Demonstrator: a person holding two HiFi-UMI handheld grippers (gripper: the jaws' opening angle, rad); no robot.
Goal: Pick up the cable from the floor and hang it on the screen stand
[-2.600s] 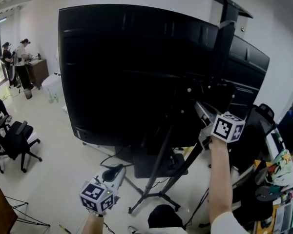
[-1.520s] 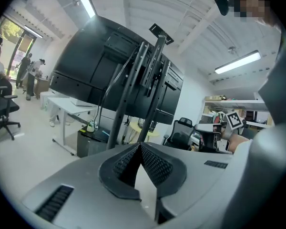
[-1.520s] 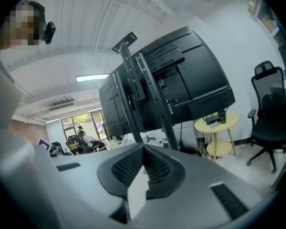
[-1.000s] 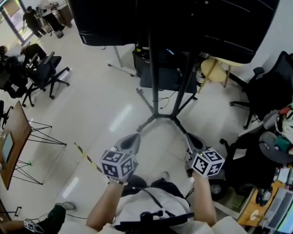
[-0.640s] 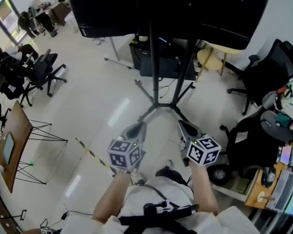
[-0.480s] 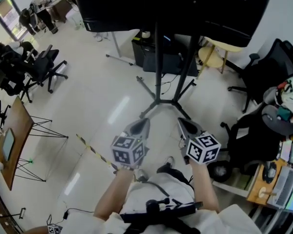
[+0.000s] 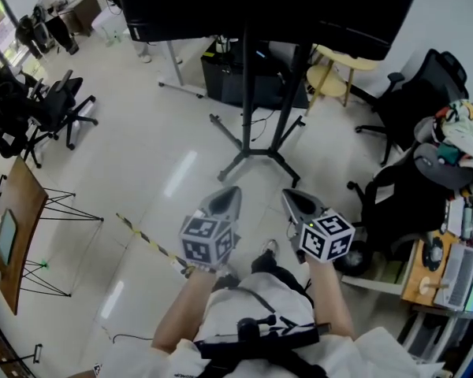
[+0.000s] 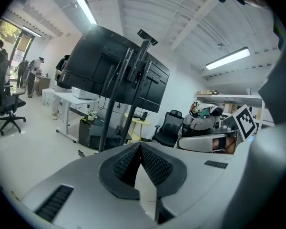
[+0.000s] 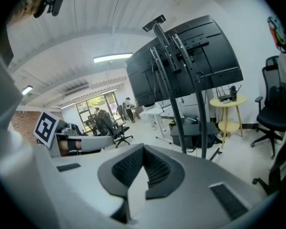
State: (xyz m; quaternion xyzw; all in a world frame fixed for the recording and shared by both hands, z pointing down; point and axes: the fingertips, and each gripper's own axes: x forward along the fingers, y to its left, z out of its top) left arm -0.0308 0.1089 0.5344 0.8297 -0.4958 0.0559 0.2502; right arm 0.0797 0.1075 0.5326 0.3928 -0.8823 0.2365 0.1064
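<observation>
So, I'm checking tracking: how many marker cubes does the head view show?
2. The left cube sits on the left gripper, low centre; the right cube on the right gripper, beside it. None seems hidden.

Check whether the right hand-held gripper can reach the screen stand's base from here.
Probably not yet. The right hand-held gripper, shut and empty, sits short of the screen stand, with only floor between them. Nothing blocks the way, so a step forward should do.
</observation>
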